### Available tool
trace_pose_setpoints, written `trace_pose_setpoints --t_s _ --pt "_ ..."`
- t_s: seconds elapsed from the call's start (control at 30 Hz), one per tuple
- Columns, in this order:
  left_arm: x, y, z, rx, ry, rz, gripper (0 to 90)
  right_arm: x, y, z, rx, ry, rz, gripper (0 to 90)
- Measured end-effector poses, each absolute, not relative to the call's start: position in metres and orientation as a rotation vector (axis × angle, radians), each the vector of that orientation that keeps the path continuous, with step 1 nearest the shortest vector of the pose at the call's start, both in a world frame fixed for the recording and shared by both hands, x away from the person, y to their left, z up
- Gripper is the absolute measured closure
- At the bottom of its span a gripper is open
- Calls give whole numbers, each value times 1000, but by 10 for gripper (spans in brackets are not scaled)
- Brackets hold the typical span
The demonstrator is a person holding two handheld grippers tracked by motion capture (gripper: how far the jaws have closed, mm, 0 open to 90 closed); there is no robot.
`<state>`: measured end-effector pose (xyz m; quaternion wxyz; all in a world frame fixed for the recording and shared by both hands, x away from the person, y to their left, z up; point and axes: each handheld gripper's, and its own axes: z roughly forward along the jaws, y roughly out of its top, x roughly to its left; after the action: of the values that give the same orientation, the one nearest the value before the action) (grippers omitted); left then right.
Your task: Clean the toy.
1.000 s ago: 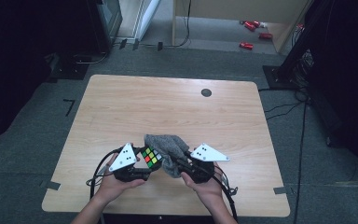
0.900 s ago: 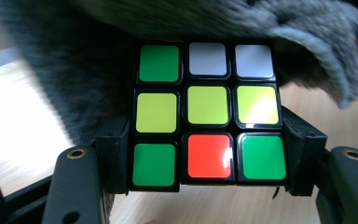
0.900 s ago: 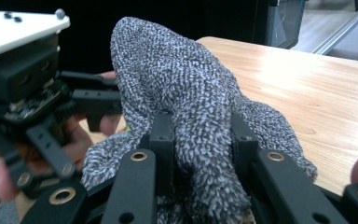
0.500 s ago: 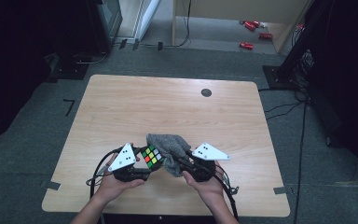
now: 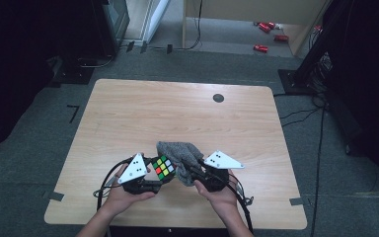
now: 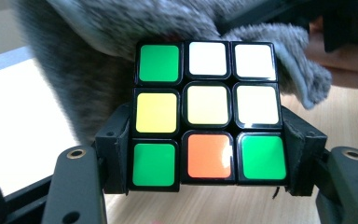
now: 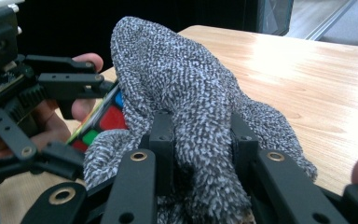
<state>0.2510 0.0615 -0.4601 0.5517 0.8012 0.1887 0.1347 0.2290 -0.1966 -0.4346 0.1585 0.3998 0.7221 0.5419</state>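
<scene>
Two tools near table's front edge, both clamped: left tool (image 6: 205, 182) grips multicoloured square-tiled puzzle cube (image 6: 206, 114) by its sides; right tool (image 7: 200, 154) pinches grey knitted cloth (image 7: 191, 93), draped against cube. Light wooden table (image 5: 187, 113) otherwise bare. Risk: cloth drag could twist cube out of jaws, only lower rows gripped. Cube's far faces hidden under cloth; cloth contents, if any, unclear.
</scene>
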Motion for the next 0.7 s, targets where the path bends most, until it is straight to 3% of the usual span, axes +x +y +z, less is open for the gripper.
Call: trace_pose_setpoints --t_s 0.7 --pt "248 56 -464 1916 432 311 344 223 -189 -427 1090 2065 1579 702"
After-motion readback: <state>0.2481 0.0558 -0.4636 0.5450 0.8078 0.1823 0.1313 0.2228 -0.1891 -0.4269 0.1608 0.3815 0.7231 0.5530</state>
